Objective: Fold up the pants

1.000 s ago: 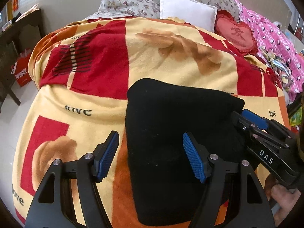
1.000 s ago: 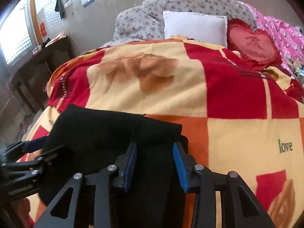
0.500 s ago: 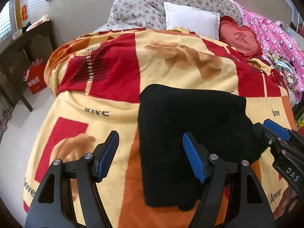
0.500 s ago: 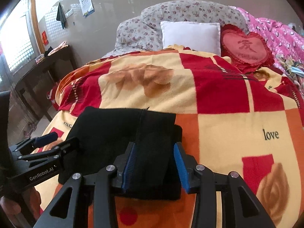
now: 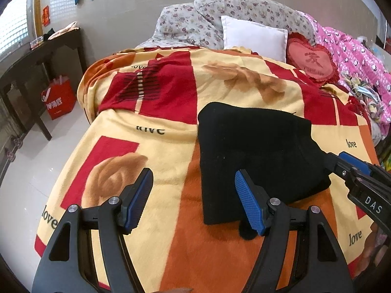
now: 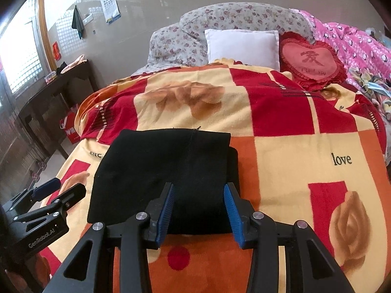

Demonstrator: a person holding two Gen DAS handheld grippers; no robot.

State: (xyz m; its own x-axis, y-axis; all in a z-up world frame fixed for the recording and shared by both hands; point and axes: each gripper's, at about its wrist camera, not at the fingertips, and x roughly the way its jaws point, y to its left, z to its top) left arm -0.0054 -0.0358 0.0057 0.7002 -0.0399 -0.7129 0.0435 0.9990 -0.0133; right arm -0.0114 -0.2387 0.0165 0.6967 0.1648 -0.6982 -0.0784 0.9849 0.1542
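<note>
1. Pants (image 5: 256, 156): black, folded into a compact block, centre of left wrist frame, lying on the blanket (image 5: 171, 146).
2. Left gripper (image 5: 193, 201): jaws wide apart, empty, over blanket left of the pants.
3. Right gripper (image 6: 199, 212): jaws part open, near edge of the pants in the gap, pads don't look clamped.
4. Handling: looks like soft, light knit, floppy, not slippery; layers may shift. Grab folded edges or corners, both sides.

A: What changed around the folded black pants (image 5: 256, 156)?
B: Both grippers drew back from them. The left gripper (image 5: 193, 197) had 1 finger over the fabric before; the right gripper (image 6: 199, 210) rose clear, its jaws parted.
</note>
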